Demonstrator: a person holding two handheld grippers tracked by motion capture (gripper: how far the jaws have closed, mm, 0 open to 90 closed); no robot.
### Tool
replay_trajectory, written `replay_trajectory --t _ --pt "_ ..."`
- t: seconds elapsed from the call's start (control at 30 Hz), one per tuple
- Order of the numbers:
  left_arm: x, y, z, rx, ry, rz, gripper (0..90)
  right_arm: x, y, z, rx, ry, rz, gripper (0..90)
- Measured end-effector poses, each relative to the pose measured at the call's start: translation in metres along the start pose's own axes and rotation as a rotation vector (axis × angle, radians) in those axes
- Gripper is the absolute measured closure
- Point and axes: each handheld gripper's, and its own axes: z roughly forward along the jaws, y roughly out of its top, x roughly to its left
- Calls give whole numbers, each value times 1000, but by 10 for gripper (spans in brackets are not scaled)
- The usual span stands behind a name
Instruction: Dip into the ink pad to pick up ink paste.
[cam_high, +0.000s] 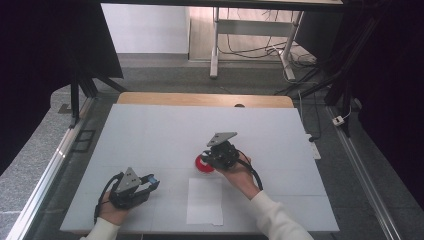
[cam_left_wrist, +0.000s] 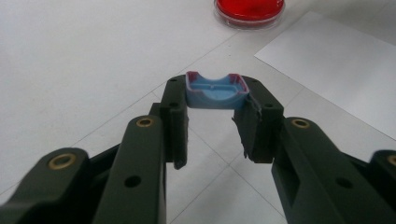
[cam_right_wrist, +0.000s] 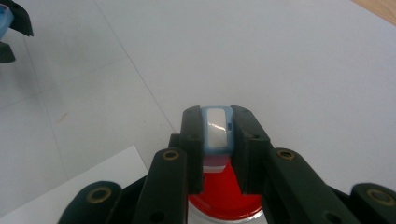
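Observation:
My left gripper is shut on a small blue cap-like piece with a reddish rim, gripped by its two ends near the table. From above, that left gripper rests low at the front left, blue piece at its tips. Between the jaws of my right gripper sits a pale blue piece with a white face, and they are shut on it. It hangs just over a round red dish. The high view puts the right gripper over the red dish at mid table.
A white sheet of paper lies flat near the front edge, between the two hands. The white table top has a wooden strip along its far edge. Metal rails, dark frames and floor cables surround the table.

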Motion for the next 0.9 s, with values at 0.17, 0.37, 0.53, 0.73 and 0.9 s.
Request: replay_trajectory --t 0.17,0.37,0.53,0.73,0.9 --pt "0 0 0 1 0 2 652 -1 0 -6 -22 -1 16 752" --pt "0 0 1 2 1 2 652 -3 -2 -16 -61 3 39 752" --pt "0 0 1 3 0 3 652 -5 -5 -25 -99 5 60 752" --pt "0 0 1 4 2 -2 652 -7 -6 -35 -139 18 77 751" --pt "1 0 1 4 2 0 652 -7 -9 -41 -156 8 81 751"
